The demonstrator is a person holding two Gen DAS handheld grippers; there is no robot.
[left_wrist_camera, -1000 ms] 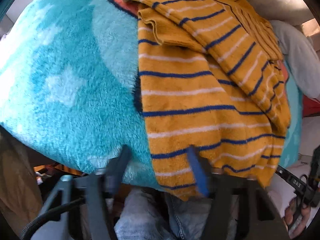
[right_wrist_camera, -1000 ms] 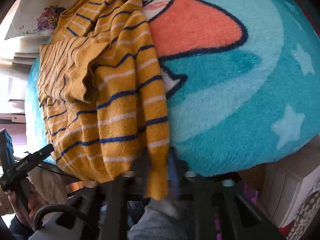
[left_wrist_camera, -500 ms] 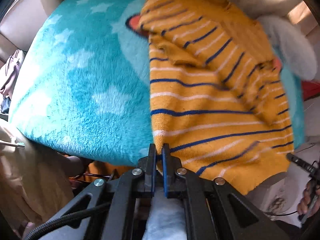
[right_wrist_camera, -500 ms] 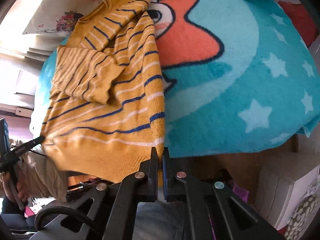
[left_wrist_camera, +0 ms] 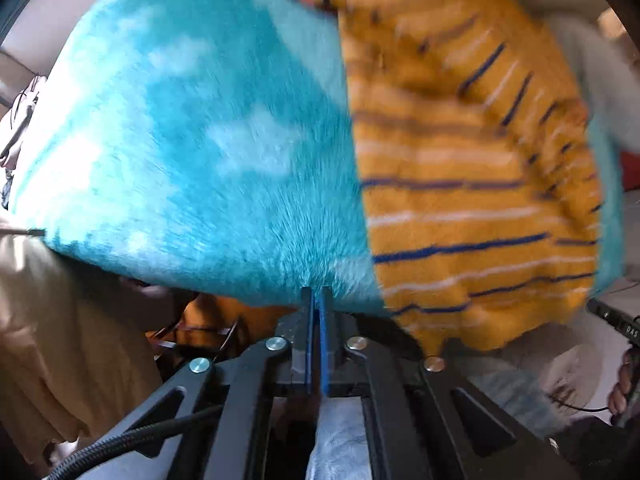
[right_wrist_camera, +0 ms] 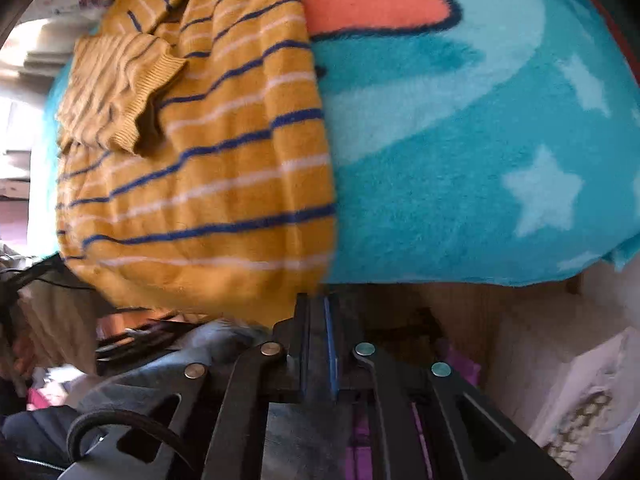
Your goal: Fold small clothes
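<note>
A small mustard-yellow sweater (left_wrist_camera: 472,200) with blue and white stripes lies on a fluffy turquoise blanket (left_wrist_camera: 200,140); its sleeves are folded in. My left gripper (left_wrist_camera: 317,294) is shut and empty at the blanket's near edge, left of the sweater's hem. In the right wrist view the sweater (right_wrist_camera: 224,184) fills the left half. My right gripper (right_wrist_camera: 318,300) is shut just below the hem's right corner (right_wrist_camera: 320,276); I cannot tell whether cloth is pinched between the jaws.
The blanket (right_wrist_camera: 480,160) has white stars and an orange patch (right_wrist_camera: 368,0). A grey-white pillow (left_wrist_camera: 600,80) lies behind the sweater. Beige fabric (left_wrist_camera: 60,320) hangs at left. A white patterned box (right_wrist_camera: 580,392) stands at lower right.
Both grippers shut on the hem's corners half a second ago. The left gripper has since come off the sweater and sits left of it. The views are blurred by motion.
</note>
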